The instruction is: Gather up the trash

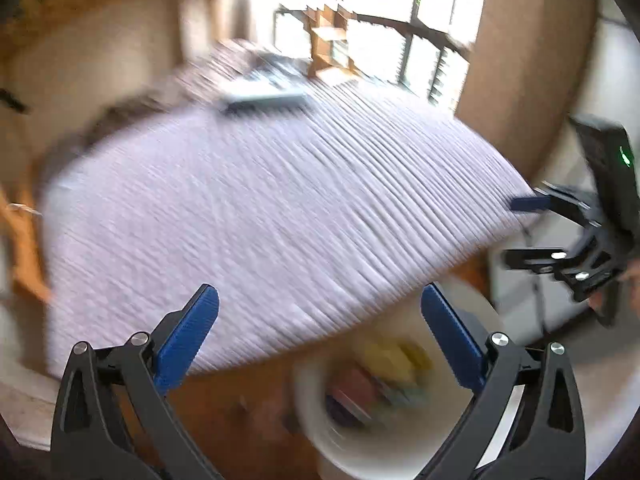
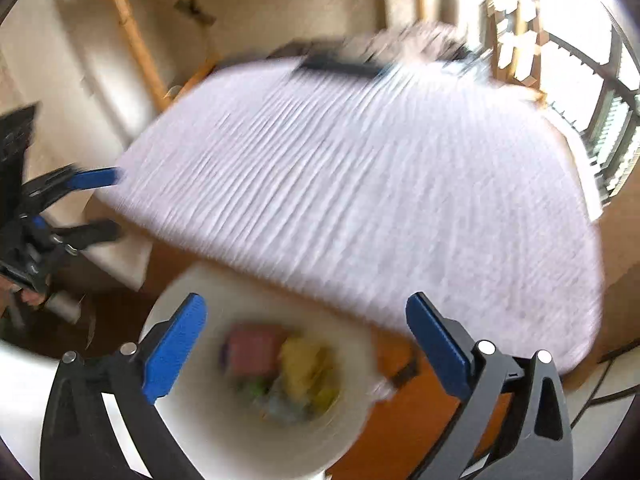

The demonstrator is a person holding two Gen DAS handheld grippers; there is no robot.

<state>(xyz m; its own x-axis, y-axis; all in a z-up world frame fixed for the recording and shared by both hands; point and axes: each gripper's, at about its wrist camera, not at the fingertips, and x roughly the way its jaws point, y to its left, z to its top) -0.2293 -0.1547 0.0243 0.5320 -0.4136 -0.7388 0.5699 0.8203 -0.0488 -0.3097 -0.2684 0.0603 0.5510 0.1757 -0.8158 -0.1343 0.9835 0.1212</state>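
Both views are motion-blurred. A white round bin stands on the floor at the foot of a bed; it also shows in the right wrist view. Inside lie blurred pieces of trash, pink and yellow, also seen in the left wrist view. My left gripper is open and empty, above the bed's edge and the bin. My right gripper is open and empty, above the bin. Each gripper shows in the other's view, the right one and the left one, both with jaws apart.
A bed with a ribbed lilac cover fills the middle of both views. A dark flat object lies at its far end, grey in the left wrist view. Bright windows are behind. Orange-brown floor surrounds the bin.
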